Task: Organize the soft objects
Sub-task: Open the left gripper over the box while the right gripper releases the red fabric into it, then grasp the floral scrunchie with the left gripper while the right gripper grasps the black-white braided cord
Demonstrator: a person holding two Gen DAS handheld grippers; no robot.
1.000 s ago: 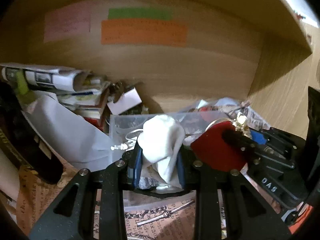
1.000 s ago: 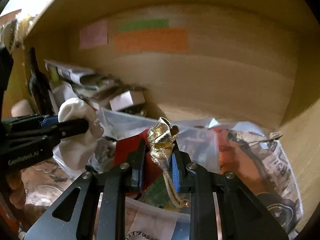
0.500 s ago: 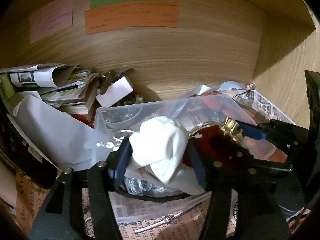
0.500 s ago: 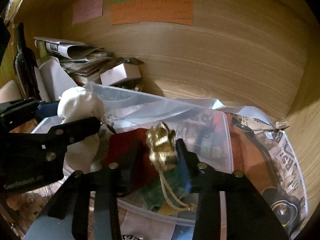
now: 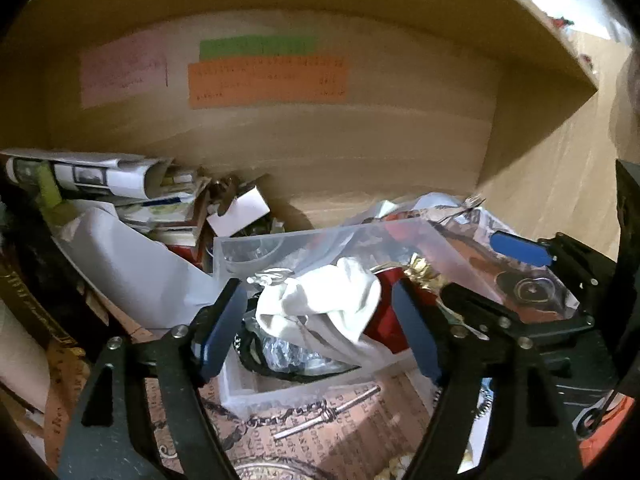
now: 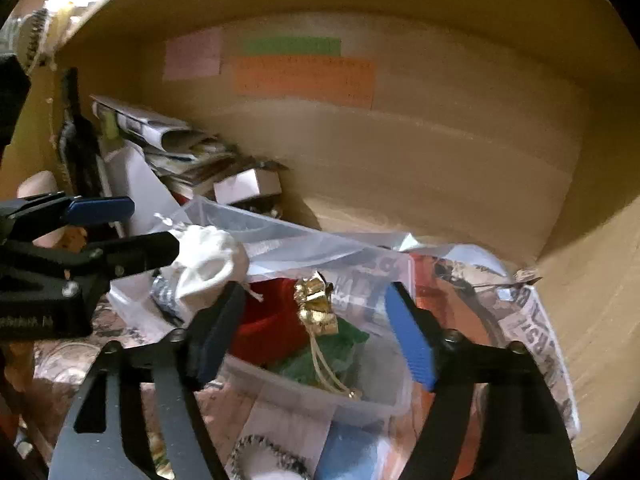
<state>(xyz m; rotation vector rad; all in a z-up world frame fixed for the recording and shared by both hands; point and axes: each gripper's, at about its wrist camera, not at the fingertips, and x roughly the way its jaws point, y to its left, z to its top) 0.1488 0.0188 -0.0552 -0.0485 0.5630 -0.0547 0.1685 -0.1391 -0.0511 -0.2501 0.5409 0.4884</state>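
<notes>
A clear plastic bin [image 5: 320, 242] [image 6: 332, 246] sits in a wooden shelf compartment. A white cloth pouch [image 5: 332, 300] [image 6: 210, 260] lies in its left part, over red fabric [image 5: 386, 320] [image 6: 268, 324]. A gold pouch [image 6: 318, 308] [image 5: 420, 274] with a cord lies in the bin on green fabric [image 6: 340, 354]. My left gripper [image 5: 320, 334] is open, its fingers either side of the white pouch and clear of it. My right gripper [image 6: 312, 334] is open around the gold pouch, not touching it.
Rolled newspapers and books [image 5: 120, 184] and a small white box [image 5: 240, 210] are stacked at the back left. Newspaper [image 6: 532, 320] lies right of the bin. Coloured notes [image 5: 268, 80] are stuck on the back wall. A chain and metal pin [image 5: 324, 412] lie in front of the bin.
Both grippers opened and drew back. The white pouch dropped from the left gripper into the bin. The gold pouch dropped from the right gripper into the bin.
</notes>
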